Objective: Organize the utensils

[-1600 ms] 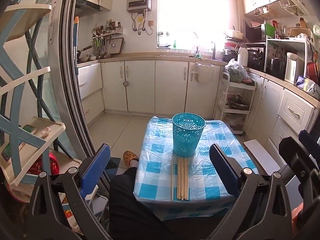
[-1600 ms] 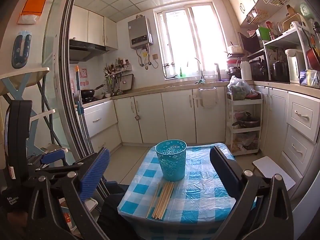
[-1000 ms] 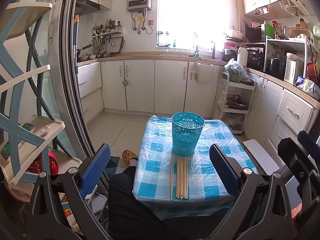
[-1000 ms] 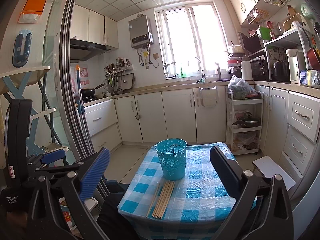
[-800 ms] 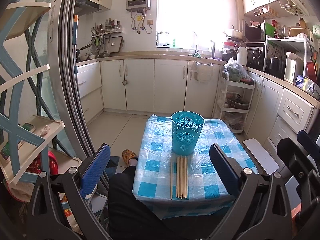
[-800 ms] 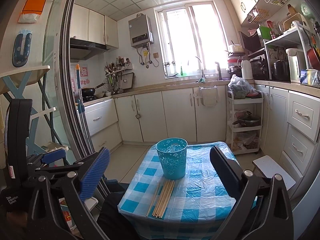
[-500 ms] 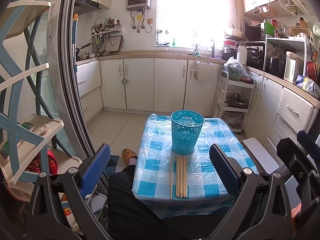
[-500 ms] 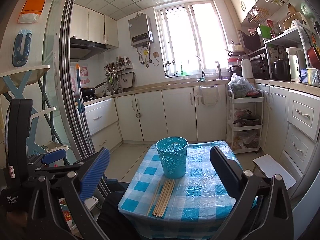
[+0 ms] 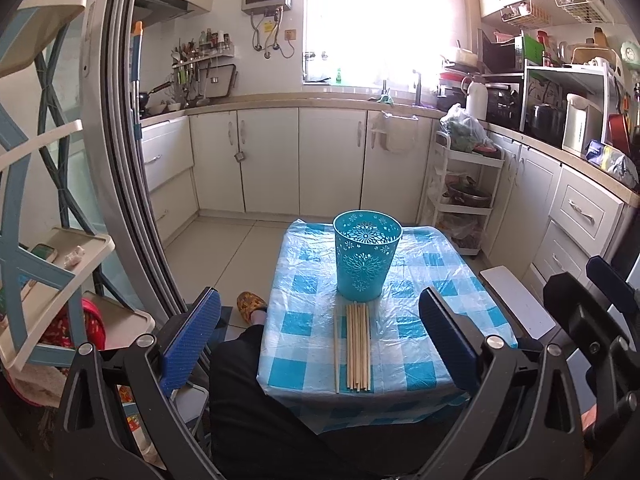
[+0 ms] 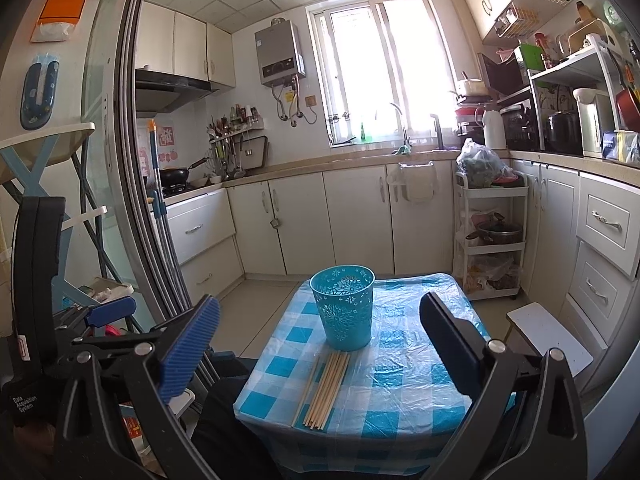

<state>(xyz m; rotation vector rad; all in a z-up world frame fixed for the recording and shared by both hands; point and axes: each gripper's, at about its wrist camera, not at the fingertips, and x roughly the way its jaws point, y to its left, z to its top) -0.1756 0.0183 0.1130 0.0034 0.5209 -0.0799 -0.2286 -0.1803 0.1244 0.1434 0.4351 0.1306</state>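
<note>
Daylight floods in through the window (image 9: 368, 20) at twelve o'clock, blown out to white in both views. The plastic cover on the bench (image 10: 404, 364) shows soft glare. Fisheye bending curves the door frame (image 9: 116, 152) at nine o'clock; corners go black. Focus seems sharp, perhaps softer at the rims.

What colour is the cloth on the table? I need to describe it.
Blue and white checks, under a clear plastic sheet; it shows best in the left wrist view.
</note>
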